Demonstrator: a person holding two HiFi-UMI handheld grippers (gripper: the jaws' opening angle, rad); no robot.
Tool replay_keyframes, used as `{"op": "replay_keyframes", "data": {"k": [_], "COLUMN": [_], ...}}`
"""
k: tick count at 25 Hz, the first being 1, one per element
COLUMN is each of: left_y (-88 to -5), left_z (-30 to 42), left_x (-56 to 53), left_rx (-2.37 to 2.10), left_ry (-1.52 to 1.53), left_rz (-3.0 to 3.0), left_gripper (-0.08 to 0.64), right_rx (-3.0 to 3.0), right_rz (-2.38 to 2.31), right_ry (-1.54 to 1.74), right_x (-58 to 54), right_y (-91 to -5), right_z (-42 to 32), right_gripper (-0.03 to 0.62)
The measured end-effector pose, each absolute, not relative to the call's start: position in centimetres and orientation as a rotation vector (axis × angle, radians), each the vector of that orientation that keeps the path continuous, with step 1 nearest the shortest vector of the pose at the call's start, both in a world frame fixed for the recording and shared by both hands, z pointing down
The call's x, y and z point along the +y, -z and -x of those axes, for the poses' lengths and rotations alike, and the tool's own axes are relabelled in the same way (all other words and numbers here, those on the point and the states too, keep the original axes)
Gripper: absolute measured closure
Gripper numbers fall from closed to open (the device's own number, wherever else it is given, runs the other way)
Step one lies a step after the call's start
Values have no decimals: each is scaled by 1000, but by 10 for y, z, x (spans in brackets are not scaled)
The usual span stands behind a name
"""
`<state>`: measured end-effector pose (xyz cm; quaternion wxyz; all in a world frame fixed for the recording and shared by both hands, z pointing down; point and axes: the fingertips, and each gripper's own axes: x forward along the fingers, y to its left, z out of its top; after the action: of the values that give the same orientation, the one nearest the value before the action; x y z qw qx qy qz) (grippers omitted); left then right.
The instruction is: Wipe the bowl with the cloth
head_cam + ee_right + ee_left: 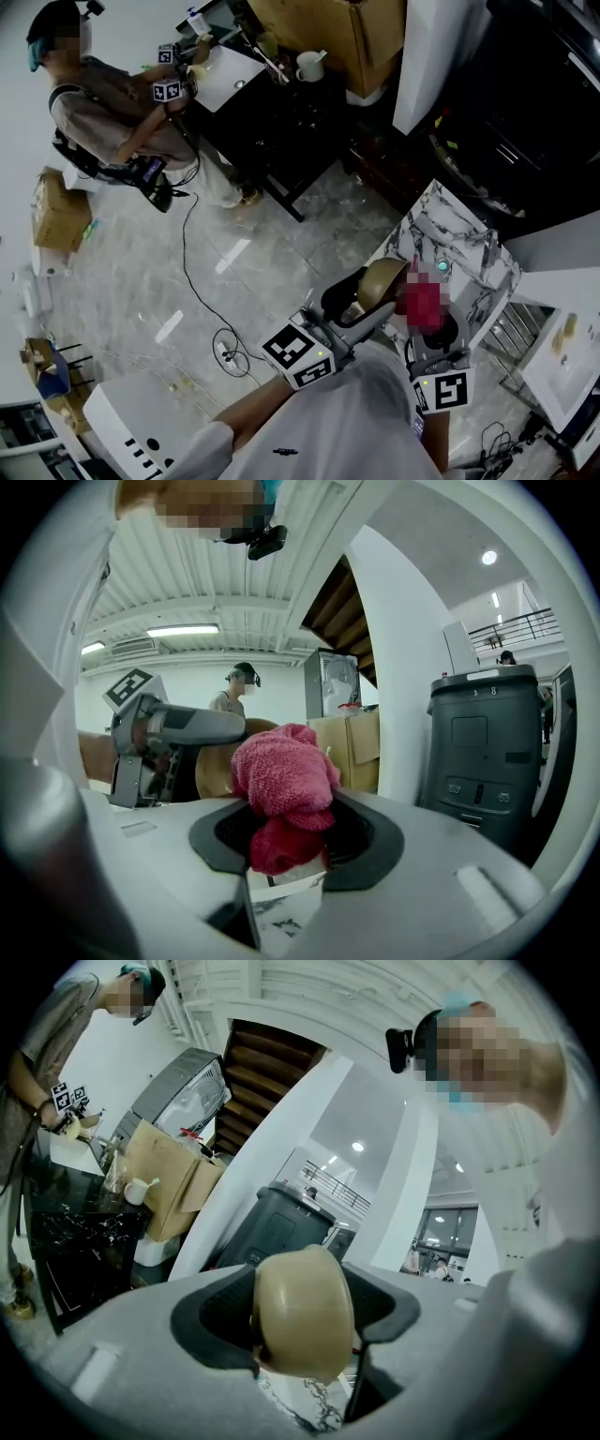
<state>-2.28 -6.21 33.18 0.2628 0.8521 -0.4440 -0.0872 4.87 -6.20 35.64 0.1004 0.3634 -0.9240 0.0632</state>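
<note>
A tan bowl [378,279] is held up in the air by my left gripper [361,302], whose jaws are shut on its rim. In the left gripper view the bowl [302,1313] fills the space between the jaws, its rounded outside toward the camera. My right gripper [433,330] is shut on a bunched red cloth [422,304], which sits just right of the bowl. In the right gripper view the cloth [281,789] bulges out of the jaws, with the bowl [217,763] and the left gripper [164,738] right behind it.
A marble-topped table [455,246] lies below the bowl and cloth. A black table [281,131] with a white mug [309,66] stands farther off, where another person [103,103] holds grippers. A cable [202,291] runs over the tiled floor.
</note>
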Motion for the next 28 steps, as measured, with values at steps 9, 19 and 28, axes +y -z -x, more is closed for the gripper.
{"op": "replay_keyframes", "data": {"k": [9,19,28], "left_y": [-330,-329,-323], "left_z": [20,-14,-25], "left_x": [-58,-61,-58], "left_rx": [-1182,-1049,-987], "left_ry": [202,173,183], "left_rz": [-2318,-2370,-2374], "left_gripper": [273,273,265], "right_rx": [-2749,-2601,-2540], "right_rz": [-969,-749,-824], "right_ry": [-99,144,221], "right_x": [-64,-55,-61], "right_y": [-349,-363,-359], "right_z": [-35,-43,-47], "right_gripper": [431,431,433]}}
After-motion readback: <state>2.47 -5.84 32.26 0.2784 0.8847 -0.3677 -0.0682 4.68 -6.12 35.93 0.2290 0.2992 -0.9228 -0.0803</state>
